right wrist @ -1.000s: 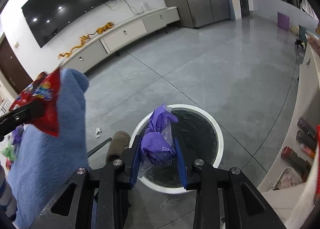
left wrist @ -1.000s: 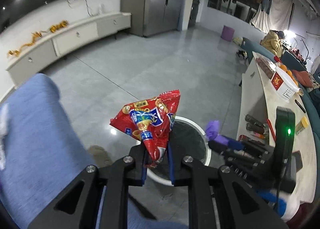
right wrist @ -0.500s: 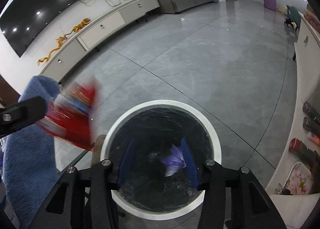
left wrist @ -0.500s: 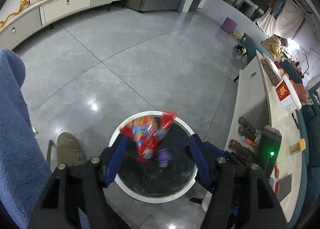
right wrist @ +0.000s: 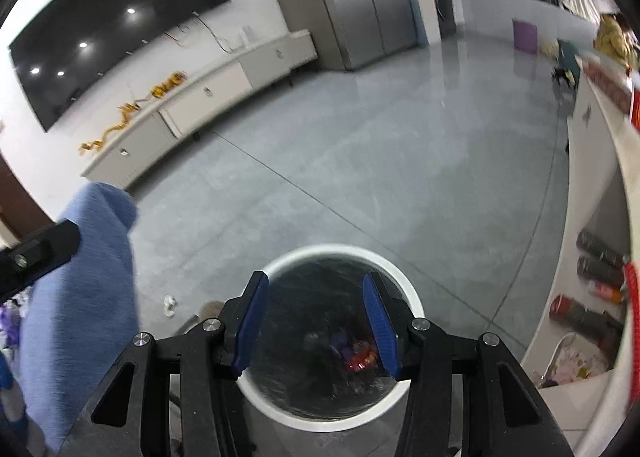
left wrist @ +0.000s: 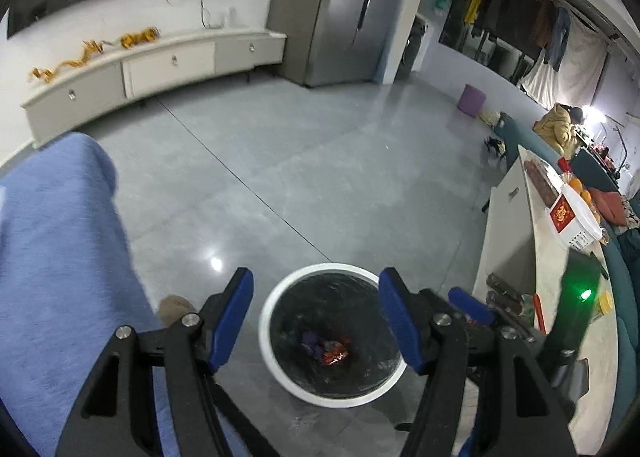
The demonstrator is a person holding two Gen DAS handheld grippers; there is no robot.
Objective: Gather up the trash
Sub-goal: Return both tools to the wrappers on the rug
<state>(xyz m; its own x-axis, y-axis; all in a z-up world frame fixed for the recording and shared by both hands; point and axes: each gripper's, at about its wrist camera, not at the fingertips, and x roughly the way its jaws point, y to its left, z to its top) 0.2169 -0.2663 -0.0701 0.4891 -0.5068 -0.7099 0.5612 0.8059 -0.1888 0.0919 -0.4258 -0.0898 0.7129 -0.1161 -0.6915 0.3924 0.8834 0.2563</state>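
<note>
Lying at the bin (left wrist: 280,369) bottom: red wrapper (left wrist: 335,353) w/ purple scrap (left wrist: 310,339) beside it. Both grippers, L (left wrist: 316,317) & R (right wrist: 316,321), hang above bin, fingers wide, empty, probably just for the drop. Small white scrap (right wrist: 170,303) on floor left of bin.

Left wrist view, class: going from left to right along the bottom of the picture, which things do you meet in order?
Blue fabric-covered seat → tan slipper on the grey floor → round white-rimmed bin with black liner → pale long counter carrying dark bottles.
</note>
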